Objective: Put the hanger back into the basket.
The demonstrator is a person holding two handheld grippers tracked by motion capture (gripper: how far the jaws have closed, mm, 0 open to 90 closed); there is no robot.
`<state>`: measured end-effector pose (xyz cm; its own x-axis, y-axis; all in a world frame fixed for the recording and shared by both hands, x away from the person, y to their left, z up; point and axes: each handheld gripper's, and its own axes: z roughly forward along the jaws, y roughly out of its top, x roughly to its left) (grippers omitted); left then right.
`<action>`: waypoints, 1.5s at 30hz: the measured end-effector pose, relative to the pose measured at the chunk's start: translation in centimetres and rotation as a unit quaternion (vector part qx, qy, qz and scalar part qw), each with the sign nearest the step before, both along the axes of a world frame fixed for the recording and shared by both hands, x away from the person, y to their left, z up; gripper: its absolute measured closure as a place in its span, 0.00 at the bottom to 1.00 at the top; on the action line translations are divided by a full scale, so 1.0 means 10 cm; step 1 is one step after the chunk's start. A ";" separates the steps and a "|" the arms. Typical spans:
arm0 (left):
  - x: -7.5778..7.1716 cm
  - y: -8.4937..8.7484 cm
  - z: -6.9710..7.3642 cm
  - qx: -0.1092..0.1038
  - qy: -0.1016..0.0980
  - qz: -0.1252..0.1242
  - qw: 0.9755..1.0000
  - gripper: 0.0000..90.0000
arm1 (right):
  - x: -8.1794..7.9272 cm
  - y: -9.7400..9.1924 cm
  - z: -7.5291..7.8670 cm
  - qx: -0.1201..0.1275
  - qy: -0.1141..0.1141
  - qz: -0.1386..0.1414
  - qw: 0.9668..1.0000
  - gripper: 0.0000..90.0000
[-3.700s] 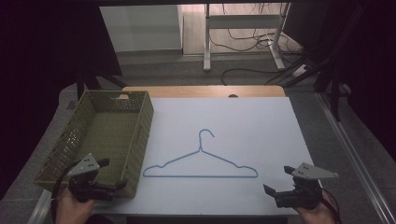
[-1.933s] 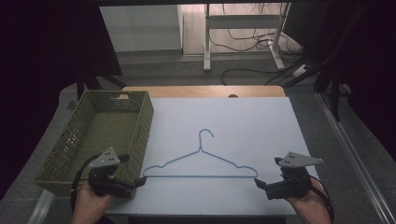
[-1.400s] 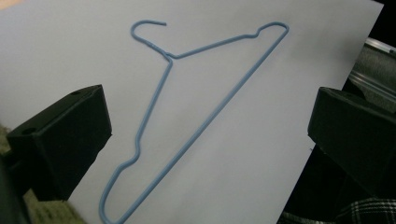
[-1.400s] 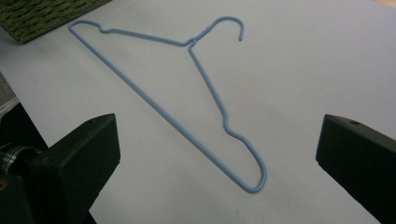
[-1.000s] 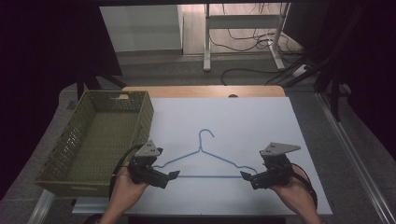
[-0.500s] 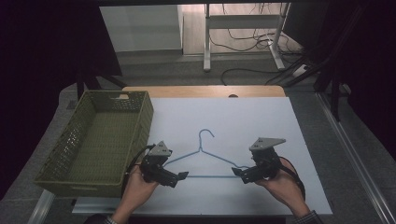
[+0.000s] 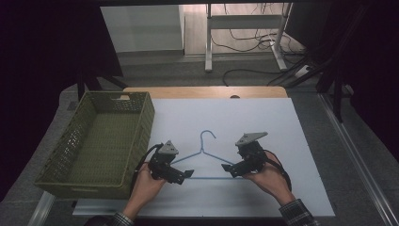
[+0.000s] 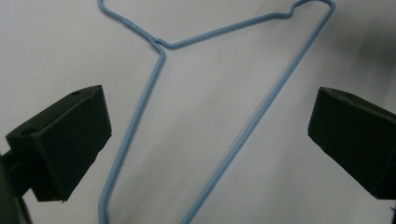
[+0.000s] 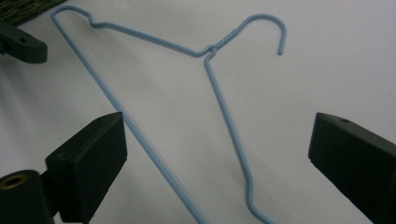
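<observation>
Hanger (image 7: 203,160) lay flat on the white surface (image 7: 282,127) at lower centre, its bar running left-right, with the left tongs (image 7: 188,173) and right tongs (image 7: 227,172) both spread, straddling its opposite ends, equally near.

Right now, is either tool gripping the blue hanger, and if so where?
Neither. The left tool and right tool both stand open, each straddling one end of the blue wire hanger, which lies flat on the white table; no pad presses on the wire.
</observation>
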<state>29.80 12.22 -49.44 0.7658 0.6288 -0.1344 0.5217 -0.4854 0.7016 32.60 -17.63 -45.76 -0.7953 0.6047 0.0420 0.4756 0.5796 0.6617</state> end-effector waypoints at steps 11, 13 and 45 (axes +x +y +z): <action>0.12 -0.03 -0.09 -0.014 0.007 0.005 1.000 0.00 | 0.28 0.22 -0.17 -0.009 0.009 0.014 1.000 0.30; 0.14 -0.03 -0.10 -0.016 0.011 0.008 1.000 0.00 | 0.32 0.27 -0.21 -0.017 0.010 0.022 1.000 0.38; 0.35 -0.05 -0.18 0.025 0.029 0.011 0.999 0.20 | 0.53 0.55 -0.51 -0.089 -0.014 0.118 0.989 0.96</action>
